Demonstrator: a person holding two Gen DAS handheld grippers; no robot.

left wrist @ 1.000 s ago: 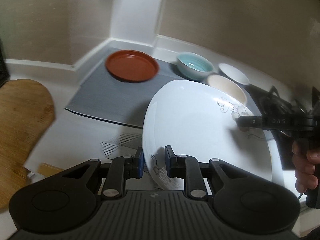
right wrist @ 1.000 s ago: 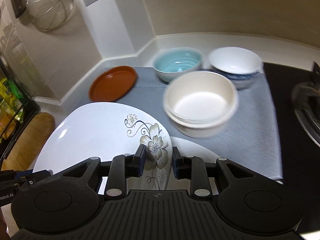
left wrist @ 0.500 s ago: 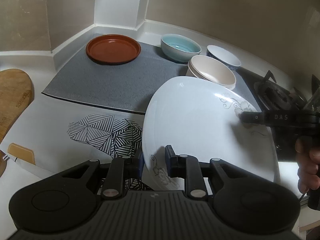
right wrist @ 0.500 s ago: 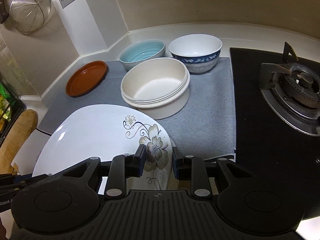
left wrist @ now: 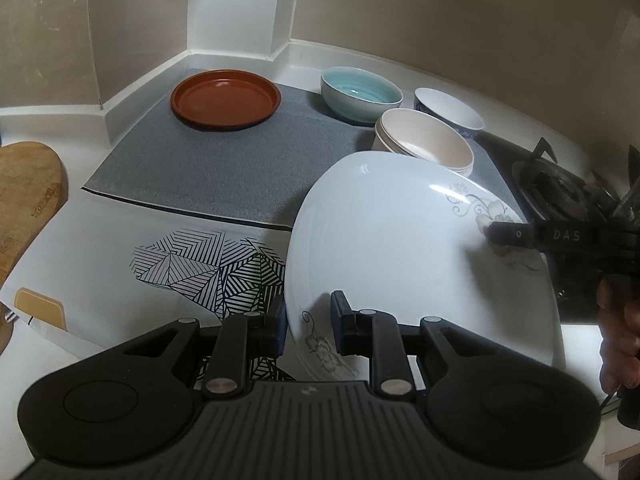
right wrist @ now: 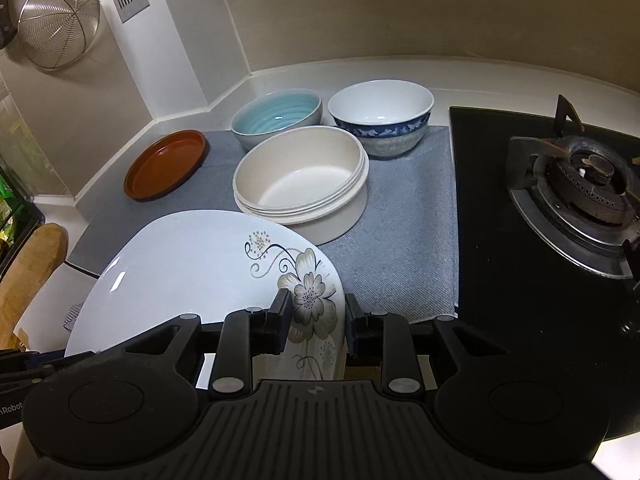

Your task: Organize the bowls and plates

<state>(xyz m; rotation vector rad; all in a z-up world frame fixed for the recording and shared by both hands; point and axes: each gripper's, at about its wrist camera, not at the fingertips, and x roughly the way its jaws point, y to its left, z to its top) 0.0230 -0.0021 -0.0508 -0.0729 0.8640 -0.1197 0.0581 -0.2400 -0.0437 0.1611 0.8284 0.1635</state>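
The white floral plate (left wrist: 400, 248) is held off the counter between both grippers, its face tilted up, over the near edge of the grey mat (left wrist: 208, 168). The left gripper (left wrist: 307, 326) straddles the plate's near-left rim, fingers closed on it, one above and one below. The right gripper (right wrist: 316, 320) is clamped likewise on the opposite rim at the flower print. The plate's span runs from one gripper to the other, so neither arm is nearer; any move must be shared. The free mat surface lies ahead and to the left, toward the brown plate (left wrist: 226, 100). The stacked cream bowls (right wrist: 300, 180) stand just beyond the plate's far edge, with the teal bowl (right wrist: 276, 118) and blue-banded bowl (right wrist: 380, 116) behind. Judgement: travel should bear left, clear of the cream stack.
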